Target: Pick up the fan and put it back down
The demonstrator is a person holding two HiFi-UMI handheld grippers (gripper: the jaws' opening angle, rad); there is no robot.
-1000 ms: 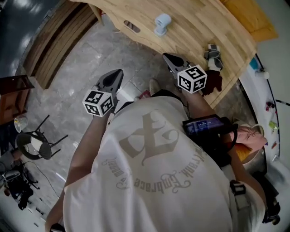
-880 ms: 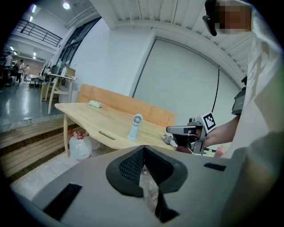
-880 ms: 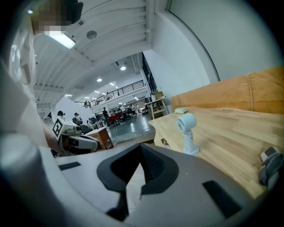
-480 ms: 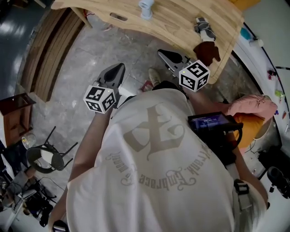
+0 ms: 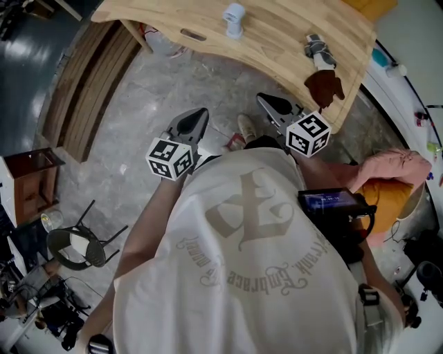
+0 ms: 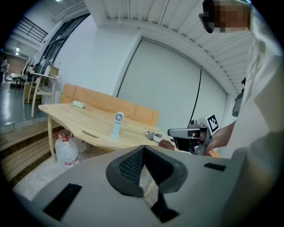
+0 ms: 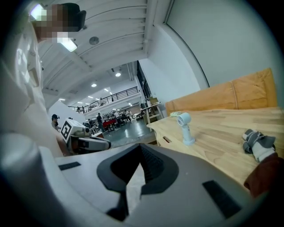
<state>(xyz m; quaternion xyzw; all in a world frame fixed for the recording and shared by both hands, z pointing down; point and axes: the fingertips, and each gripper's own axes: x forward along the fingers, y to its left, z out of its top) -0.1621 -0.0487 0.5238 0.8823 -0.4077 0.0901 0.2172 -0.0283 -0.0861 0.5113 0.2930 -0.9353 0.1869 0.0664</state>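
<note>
A small pale blue hand fan (image 5: 234, 19) stands upright on the wooden table (image 5: 277, 48), also seen in the left gripper view (image 6: 116, 125) and the right gripper view (image 7: 185, 127). Both grippers hang over the floor in front of the person, well short of the table. My left gripper (image 5: 196, 117) is shut and empty, its tips meeting (image 6: 144, 150). My right gripper (image 5: 267, 101) is likewise shut with nothing in it (image 7: 138, 153). Each gripper shows in the other's view, the right one (image 6: 191, 135) and the left one (image 7: 84, 141).
A grey-white rolled glove (image 5: 316, 47) and a dark brown cloth (image 5: 324, 86) lie near the table's right end. A water jug (image 6: 66, 148) stands under the table. Wooden steps (image 5: 90, 83) are at left, a black chair (image 5: 76, 242) lower left, a pink cloth (image 5: 387, 169) at right.
Both grippers have shifted to the right in the head view along with the person, staying shut and empty. The table and fan now sit higher in that view.
</note>
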